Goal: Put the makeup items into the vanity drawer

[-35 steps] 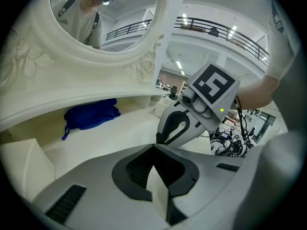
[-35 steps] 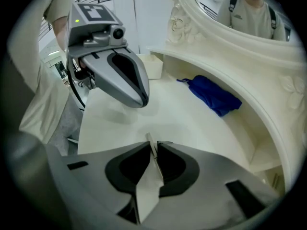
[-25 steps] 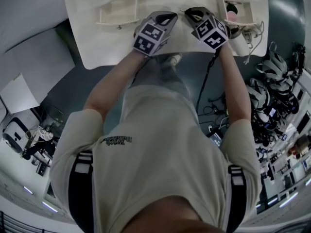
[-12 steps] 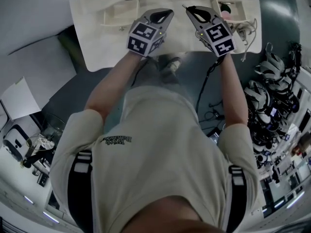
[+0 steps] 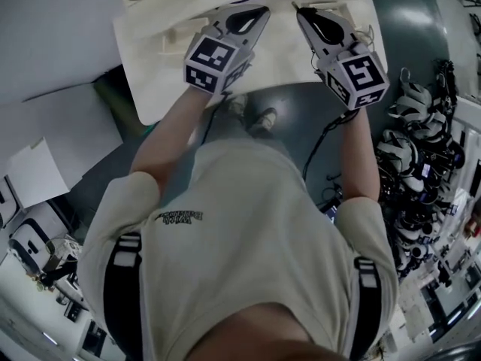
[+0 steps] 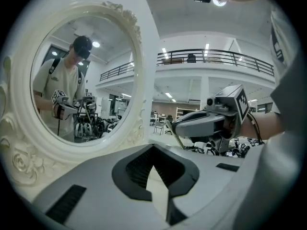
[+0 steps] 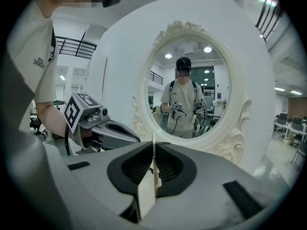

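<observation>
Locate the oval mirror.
The oval mirror fills the right gripper view's centre, set in the white vanity back; in the left gripper view it stands far left.

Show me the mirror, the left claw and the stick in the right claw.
mirror [image 7: 189, 87]: right gripper view, glass.
left claw [image 6: 153, 147]: left gripper view, between tips.
stick [image 7: 151, 171]: right gripper view, its middle.

Quick headcount. Two grippers, the left gripper [image 5: 255, 13] and the right gripper [image 5: 302, 10], so four fingers total. Two marker cubes [image 5: 214, 60], one per gripper. One white worktop [image 5: 150, 66]. One oval mirror [image 6: 81, 80] in a frilly frame. One thin cream strip [image 7: 146, 195], just the one. One person [image 5: 248, 239] with two dark shoulder straps [image 5: 124, 277]. Helmets [image 5: 409, 104] piled on the floor at the right: at least three, can't get an exact number.
</observation>
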Action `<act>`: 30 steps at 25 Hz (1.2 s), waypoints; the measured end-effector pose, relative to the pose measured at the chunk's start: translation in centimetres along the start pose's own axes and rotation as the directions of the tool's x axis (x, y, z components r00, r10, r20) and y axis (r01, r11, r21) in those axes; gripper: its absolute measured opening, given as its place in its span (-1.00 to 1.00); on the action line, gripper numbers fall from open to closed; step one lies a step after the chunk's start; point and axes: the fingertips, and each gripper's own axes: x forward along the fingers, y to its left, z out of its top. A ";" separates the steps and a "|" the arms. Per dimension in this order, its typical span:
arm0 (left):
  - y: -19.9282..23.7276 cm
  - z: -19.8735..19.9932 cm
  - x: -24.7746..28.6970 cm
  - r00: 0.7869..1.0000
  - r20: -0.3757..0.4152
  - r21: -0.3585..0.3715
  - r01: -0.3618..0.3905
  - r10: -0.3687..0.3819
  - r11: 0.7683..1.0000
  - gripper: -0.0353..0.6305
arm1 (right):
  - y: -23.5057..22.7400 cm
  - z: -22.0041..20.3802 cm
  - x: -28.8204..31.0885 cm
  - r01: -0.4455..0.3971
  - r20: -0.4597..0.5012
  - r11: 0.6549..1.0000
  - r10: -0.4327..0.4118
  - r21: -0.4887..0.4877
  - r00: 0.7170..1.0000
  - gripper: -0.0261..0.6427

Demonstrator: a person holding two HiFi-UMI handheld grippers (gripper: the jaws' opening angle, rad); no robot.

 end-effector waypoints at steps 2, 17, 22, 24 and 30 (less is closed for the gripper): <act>-1.0 2.2 -0.6 0.999 0.030 0.032 0.015 -0.016 0.999 -0.86 | 0.0 2.3 -1.9 0.029 0.055 1.000 -0.029 -0.005 0.998 -0.86; -10.6 14.9 -8.0 0.942 0.298 0.145 0.118 -0.157 0.982 -0.86 | 4.6 11.4 -16.5 0.165 0.326 0.986 -0.156 -0.001 0.932 -0.86; -12.7 14.1 -8.8 0.938 0.284 0.130 0.166 -0.197 0.977 -0.86 | 5.9 10.5 -18.6 0.160 0.343 0.986 -0.165 0.044 0.925 -0.86; -13.4 13.6 -9.0 0.940 0.271 0.121 0.182 -0.209 0.976 -0.86 | 6.5 10.0 -19.2 0.151 0.347 0.986 -0.166 0.072 0.923 -0.86; -15.2 12.9 -8.7 0.938 0.252 0.105 0.216 -0.237 0.971 -0.86 | 6.9 8.9 -20.3 0.132 0.364 0.980 -0.179 0.151 0.914 -0.86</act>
